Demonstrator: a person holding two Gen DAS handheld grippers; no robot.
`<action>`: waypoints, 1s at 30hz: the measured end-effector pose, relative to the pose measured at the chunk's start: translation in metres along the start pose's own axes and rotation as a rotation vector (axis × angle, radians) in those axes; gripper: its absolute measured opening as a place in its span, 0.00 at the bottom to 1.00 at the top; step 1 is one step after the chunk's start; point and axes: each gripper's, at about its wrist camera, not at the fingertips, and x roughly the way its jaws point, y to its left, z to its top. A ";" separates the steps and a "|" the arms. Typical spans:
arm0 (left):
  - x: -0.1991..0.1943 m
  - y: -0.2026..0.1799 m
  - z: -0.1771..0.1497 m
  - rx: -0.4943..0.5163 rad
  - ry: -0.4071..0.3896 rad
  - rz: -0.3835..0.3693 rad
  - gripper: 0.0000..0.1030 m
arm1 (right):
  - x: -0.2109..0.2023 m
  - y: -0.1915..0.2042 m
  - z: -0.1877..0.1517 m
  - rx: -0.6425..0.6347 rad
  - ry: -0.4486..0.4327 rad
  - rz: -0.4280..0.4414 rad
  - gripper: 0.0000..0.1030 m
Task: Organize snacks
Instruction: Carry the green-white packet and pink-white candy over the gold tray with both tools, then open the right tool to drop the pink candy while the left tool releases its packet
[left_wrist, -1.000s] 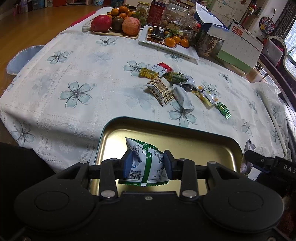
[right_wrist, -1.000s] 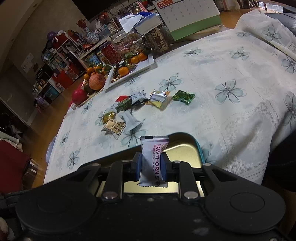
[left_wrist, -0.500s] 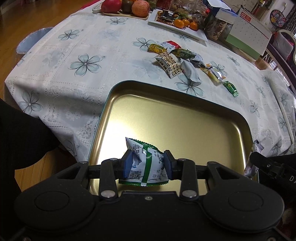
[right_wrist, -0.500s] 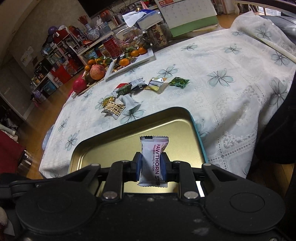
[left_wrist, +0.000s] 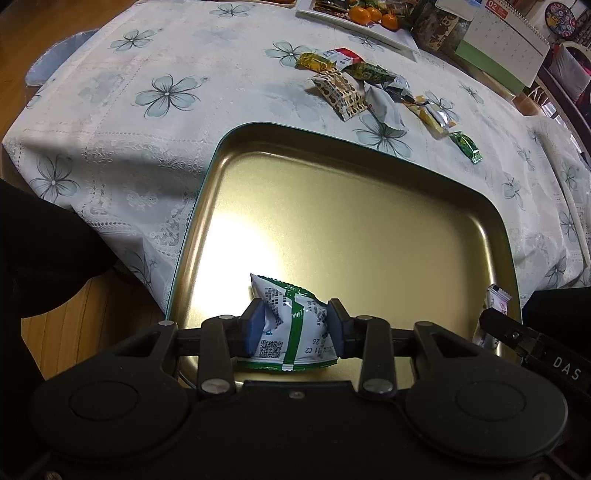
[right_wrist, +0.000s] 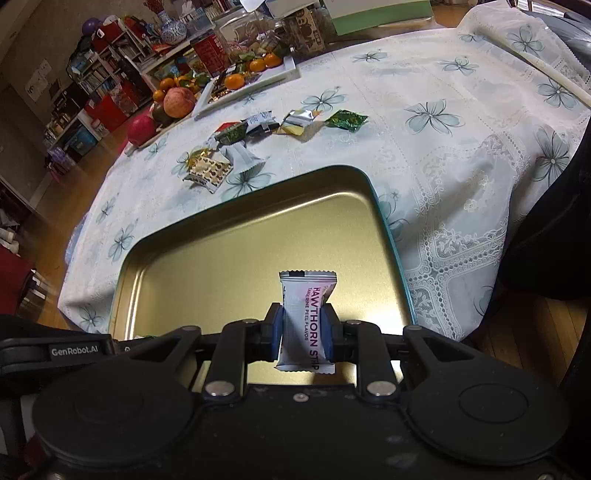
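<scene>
Two grippers held packets above the gold tray (left_wrist: 369, 221): left gripper (left_wrist: 295, 325) clamped a green-white snack packet (left_wrist: 291, 325); right gripper (right_wrist: 303, 328) clamped a hawthorn strip (right_wrist: 306, 317). Remaining snacks (left_wrist: 369, 88) lay on the tablecloth (left_wrist: 147, 110).

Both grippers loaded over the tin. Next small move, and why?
Probably open both and drop. The left gripper pinches the green-striped packet, the right gripper the hawthorn strip, both above the gold tray.
</scene>
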 end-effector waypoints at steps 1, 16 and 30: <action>0.000 -0.001 0.000 0.006 0.003 0.001 0.44 | 0.001 0.000 0.000 0.000 0.006 -0.002 0.23; -0.004 -0.001 0.001 0.010 -0.014 0.005 0.44 | 0.004 -0.002 0.001 0.009 0.018 -0.001 0.23; -0.006 -0.004 0.000 0.027 -0.035 0.029 0.45 | 0.003 -0.003 0.002 0.010 0.018 -0.004 0.23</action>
